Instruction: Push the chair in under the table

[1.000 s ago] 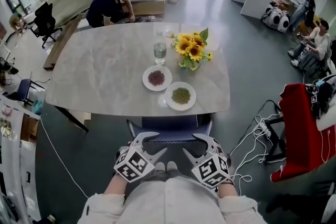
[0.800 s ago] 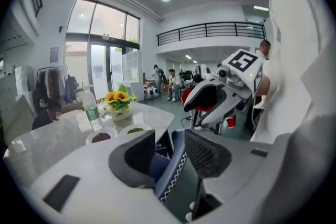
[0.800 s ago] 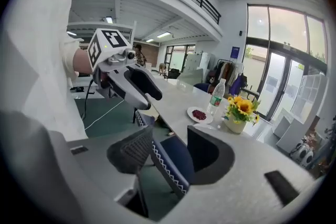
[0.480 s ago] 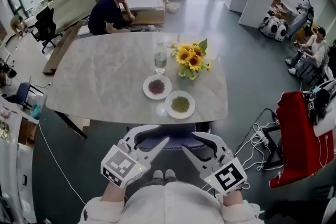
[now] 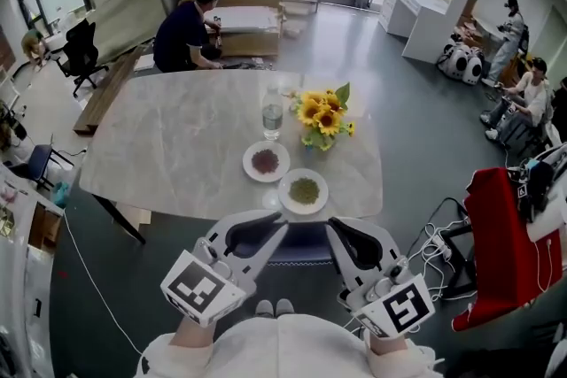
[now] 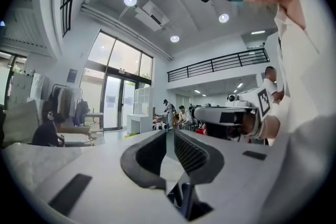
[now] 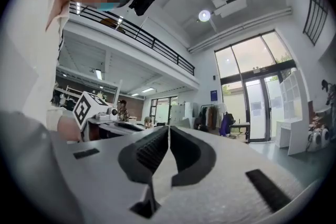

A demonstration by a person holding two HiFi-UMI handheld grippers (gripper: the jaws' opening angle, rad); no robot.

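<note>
Table (image 5: pixel 177 146) ahead: left gripper (image 6: pixel 167 131), right gripper (image 7: pixel 168 127) level, fingers (image 6: pixel 193 152) just closed, empty.

The grey left gripper (image 6: pixel 167 132) points level, and its jaws with black ribbed pads have just been closing to a thin slit with nothing between them. Beyond stand tall glass doors (image 6: pixel 113 97). At the right, the grey right gripper (image 6: pixel 198 112) hangs level too.
</note>
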